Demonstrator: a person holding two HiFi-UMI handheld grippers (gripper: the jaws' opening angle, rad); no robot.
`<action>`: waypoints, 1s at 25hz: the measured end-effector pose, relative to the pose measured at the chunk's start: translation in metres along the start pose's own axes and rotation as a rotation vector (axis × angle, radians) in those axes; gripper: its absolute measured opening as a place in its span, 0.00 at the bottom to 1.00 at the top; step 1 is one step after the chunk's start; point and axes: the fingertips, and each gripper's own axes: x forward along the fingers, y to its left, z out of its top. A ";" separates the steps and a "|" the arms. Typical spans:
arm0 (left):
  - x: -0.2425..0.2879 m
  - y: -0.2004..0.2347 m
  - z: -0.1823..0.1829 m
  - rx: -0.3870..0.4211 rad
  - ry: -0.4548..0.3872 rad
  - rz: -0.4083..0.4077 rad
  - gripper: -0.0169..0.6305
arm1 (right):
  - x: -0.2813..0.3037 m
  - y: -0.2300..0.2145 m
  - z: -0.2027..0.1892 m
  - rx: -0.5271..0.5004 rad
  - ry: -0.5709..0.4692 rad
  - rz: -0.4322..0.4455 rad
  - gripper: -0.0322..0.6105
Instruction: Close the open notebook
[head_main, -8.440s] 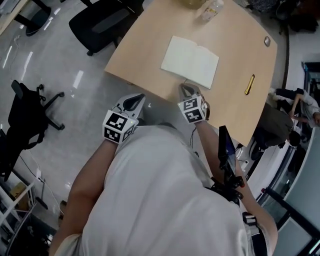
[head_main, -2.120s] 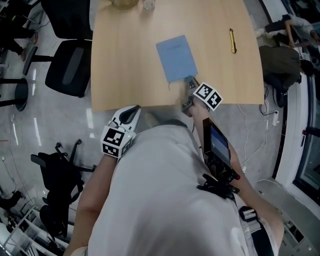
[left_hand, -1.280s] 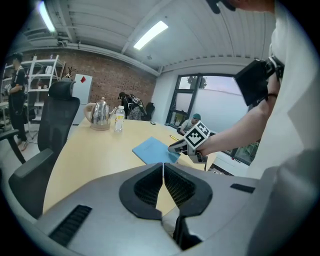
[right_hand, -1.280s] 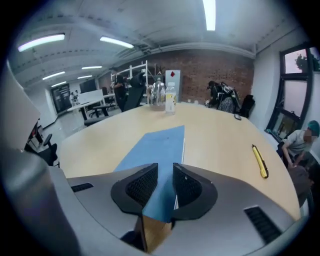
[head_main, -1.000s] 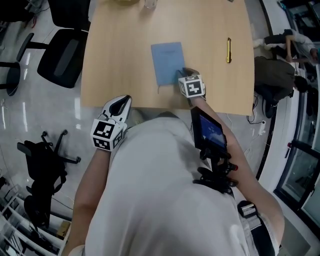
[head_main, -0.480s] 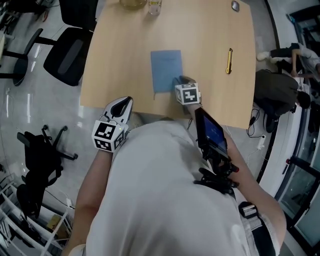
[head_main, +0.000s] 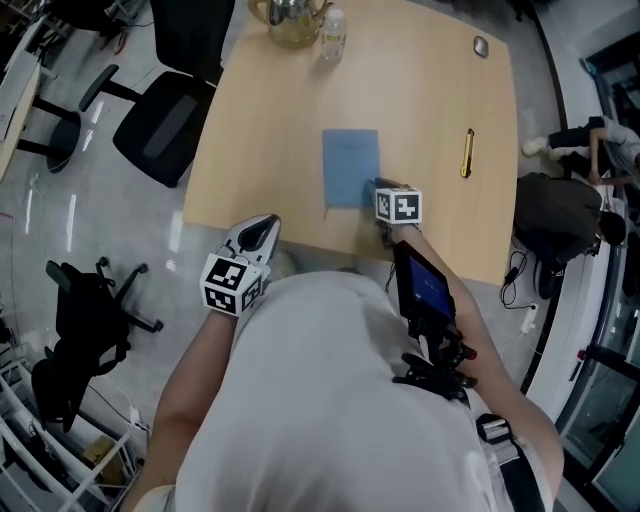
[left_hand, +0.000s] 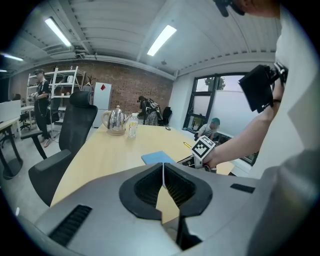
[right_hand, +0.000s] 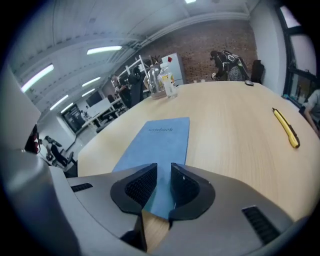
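The notebook (head_main: 350, 165) now lies shut on the table (head_main: 250, 150), blue cover up and flat. Some seconds ago it lay spread with its white pages showing, so the closing itself looks done. In the right gripper view the cover runs away toward 12 o'clock, with its printed title legible as a word but too small to read surely.

The right gripper (head_main: 384, 192) sits at the notebook's 5 o'clock corner. Its jaws stand a little apart with nothing pinched between them; the blue cover shows through the gap, beneath them and not in them. Half a second ago it sat further in over the near edge, so I judge it to be backing off, not pressing.

The left gripper (head_main: 264, 224) hangs off the table's near edge at about 7 o'clock of the notebook, well apart from it, with its jaws together and only a thin seam between them. It has kept that place throughout.

A yellow pen (head_main: 467, 153) lies at 3 o'clock of the notebook, apart from it; a kettle (head_main: 285, 15) and a bottle (head_main: 332, 35) stand at the far edge, near 11 and 12 o'clock.

What remains, as I judge it, is only to draw the right gripper clear — without catching the cover's corner.
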 end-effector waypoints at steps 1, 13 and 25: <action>0.000 -0.001 0.000 0.001 -0.002 -0.006 0.05 | -0.003 -0.002 0.003 0.024 -0.028 0.008 0.19; 0.019 -0.009 0.010 0.030 -0.025 -0.080 0.05 | -0.079 0.021 0.039 0.024 -0.317 0.128 0.08; 0.044 -0.015 0.024 0.057 -0.043 -0.159 0.05 | -0.149 0.078 0.062 -0.082 -0.472 0.220 0.08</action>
